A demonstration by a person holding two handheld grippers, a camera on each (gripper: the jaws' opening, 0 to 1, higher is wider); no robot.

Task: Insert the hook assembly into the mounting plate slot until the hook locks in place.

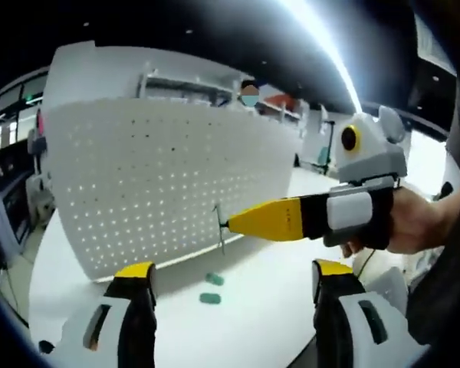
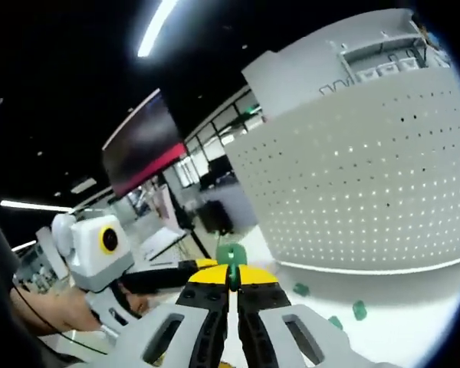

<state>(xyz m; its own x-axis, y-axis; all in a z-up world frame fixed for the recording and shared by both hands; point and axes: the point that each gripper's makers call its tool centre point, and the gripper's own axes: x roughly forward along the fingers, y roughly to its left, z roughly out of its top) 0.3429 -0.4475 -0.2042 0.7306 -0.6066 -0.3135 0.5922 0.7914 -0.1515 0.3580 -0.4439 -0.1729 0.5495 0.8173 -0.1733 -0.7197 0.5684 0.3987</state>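
Your left tool (image 1: 234,280) stands wide apart at the bottom of the left gripper view, its two yellow-tipped jaws holding nothing, with bare white table (image 1: 268,307) between them. Across from it, your right tool (image 1: 228,224) comes in from the right, its jaws brought together to a yellow point and pinched on a thin metal hook (image 1: 219,228) (small and hard to read). That hook sits right at the face of the white perforated mounting plate (image 1: 153,184), near its lower right part; whether it is actually in a hole, you cannot tell from here. Your hand (image 1: 414,222) grips the right tool's body. Two small green pieces (image 1: 211,289) lie on the table just in front of the plate's bottom edge.

In the right gripper view, the right tool (image 2: 231,282) shows its jaws pressed close, clamped on a thin stem with a green piece (image 2: 231,255) poking up just above the tips. The mounting plate (image 2: 368,176) stands upright to the right, and a few green pieces (image 2: 359,310) rest on the table (image 2: 414,322) below it. The left tool's (image 2: 203,264) yellow tip shows to the left.
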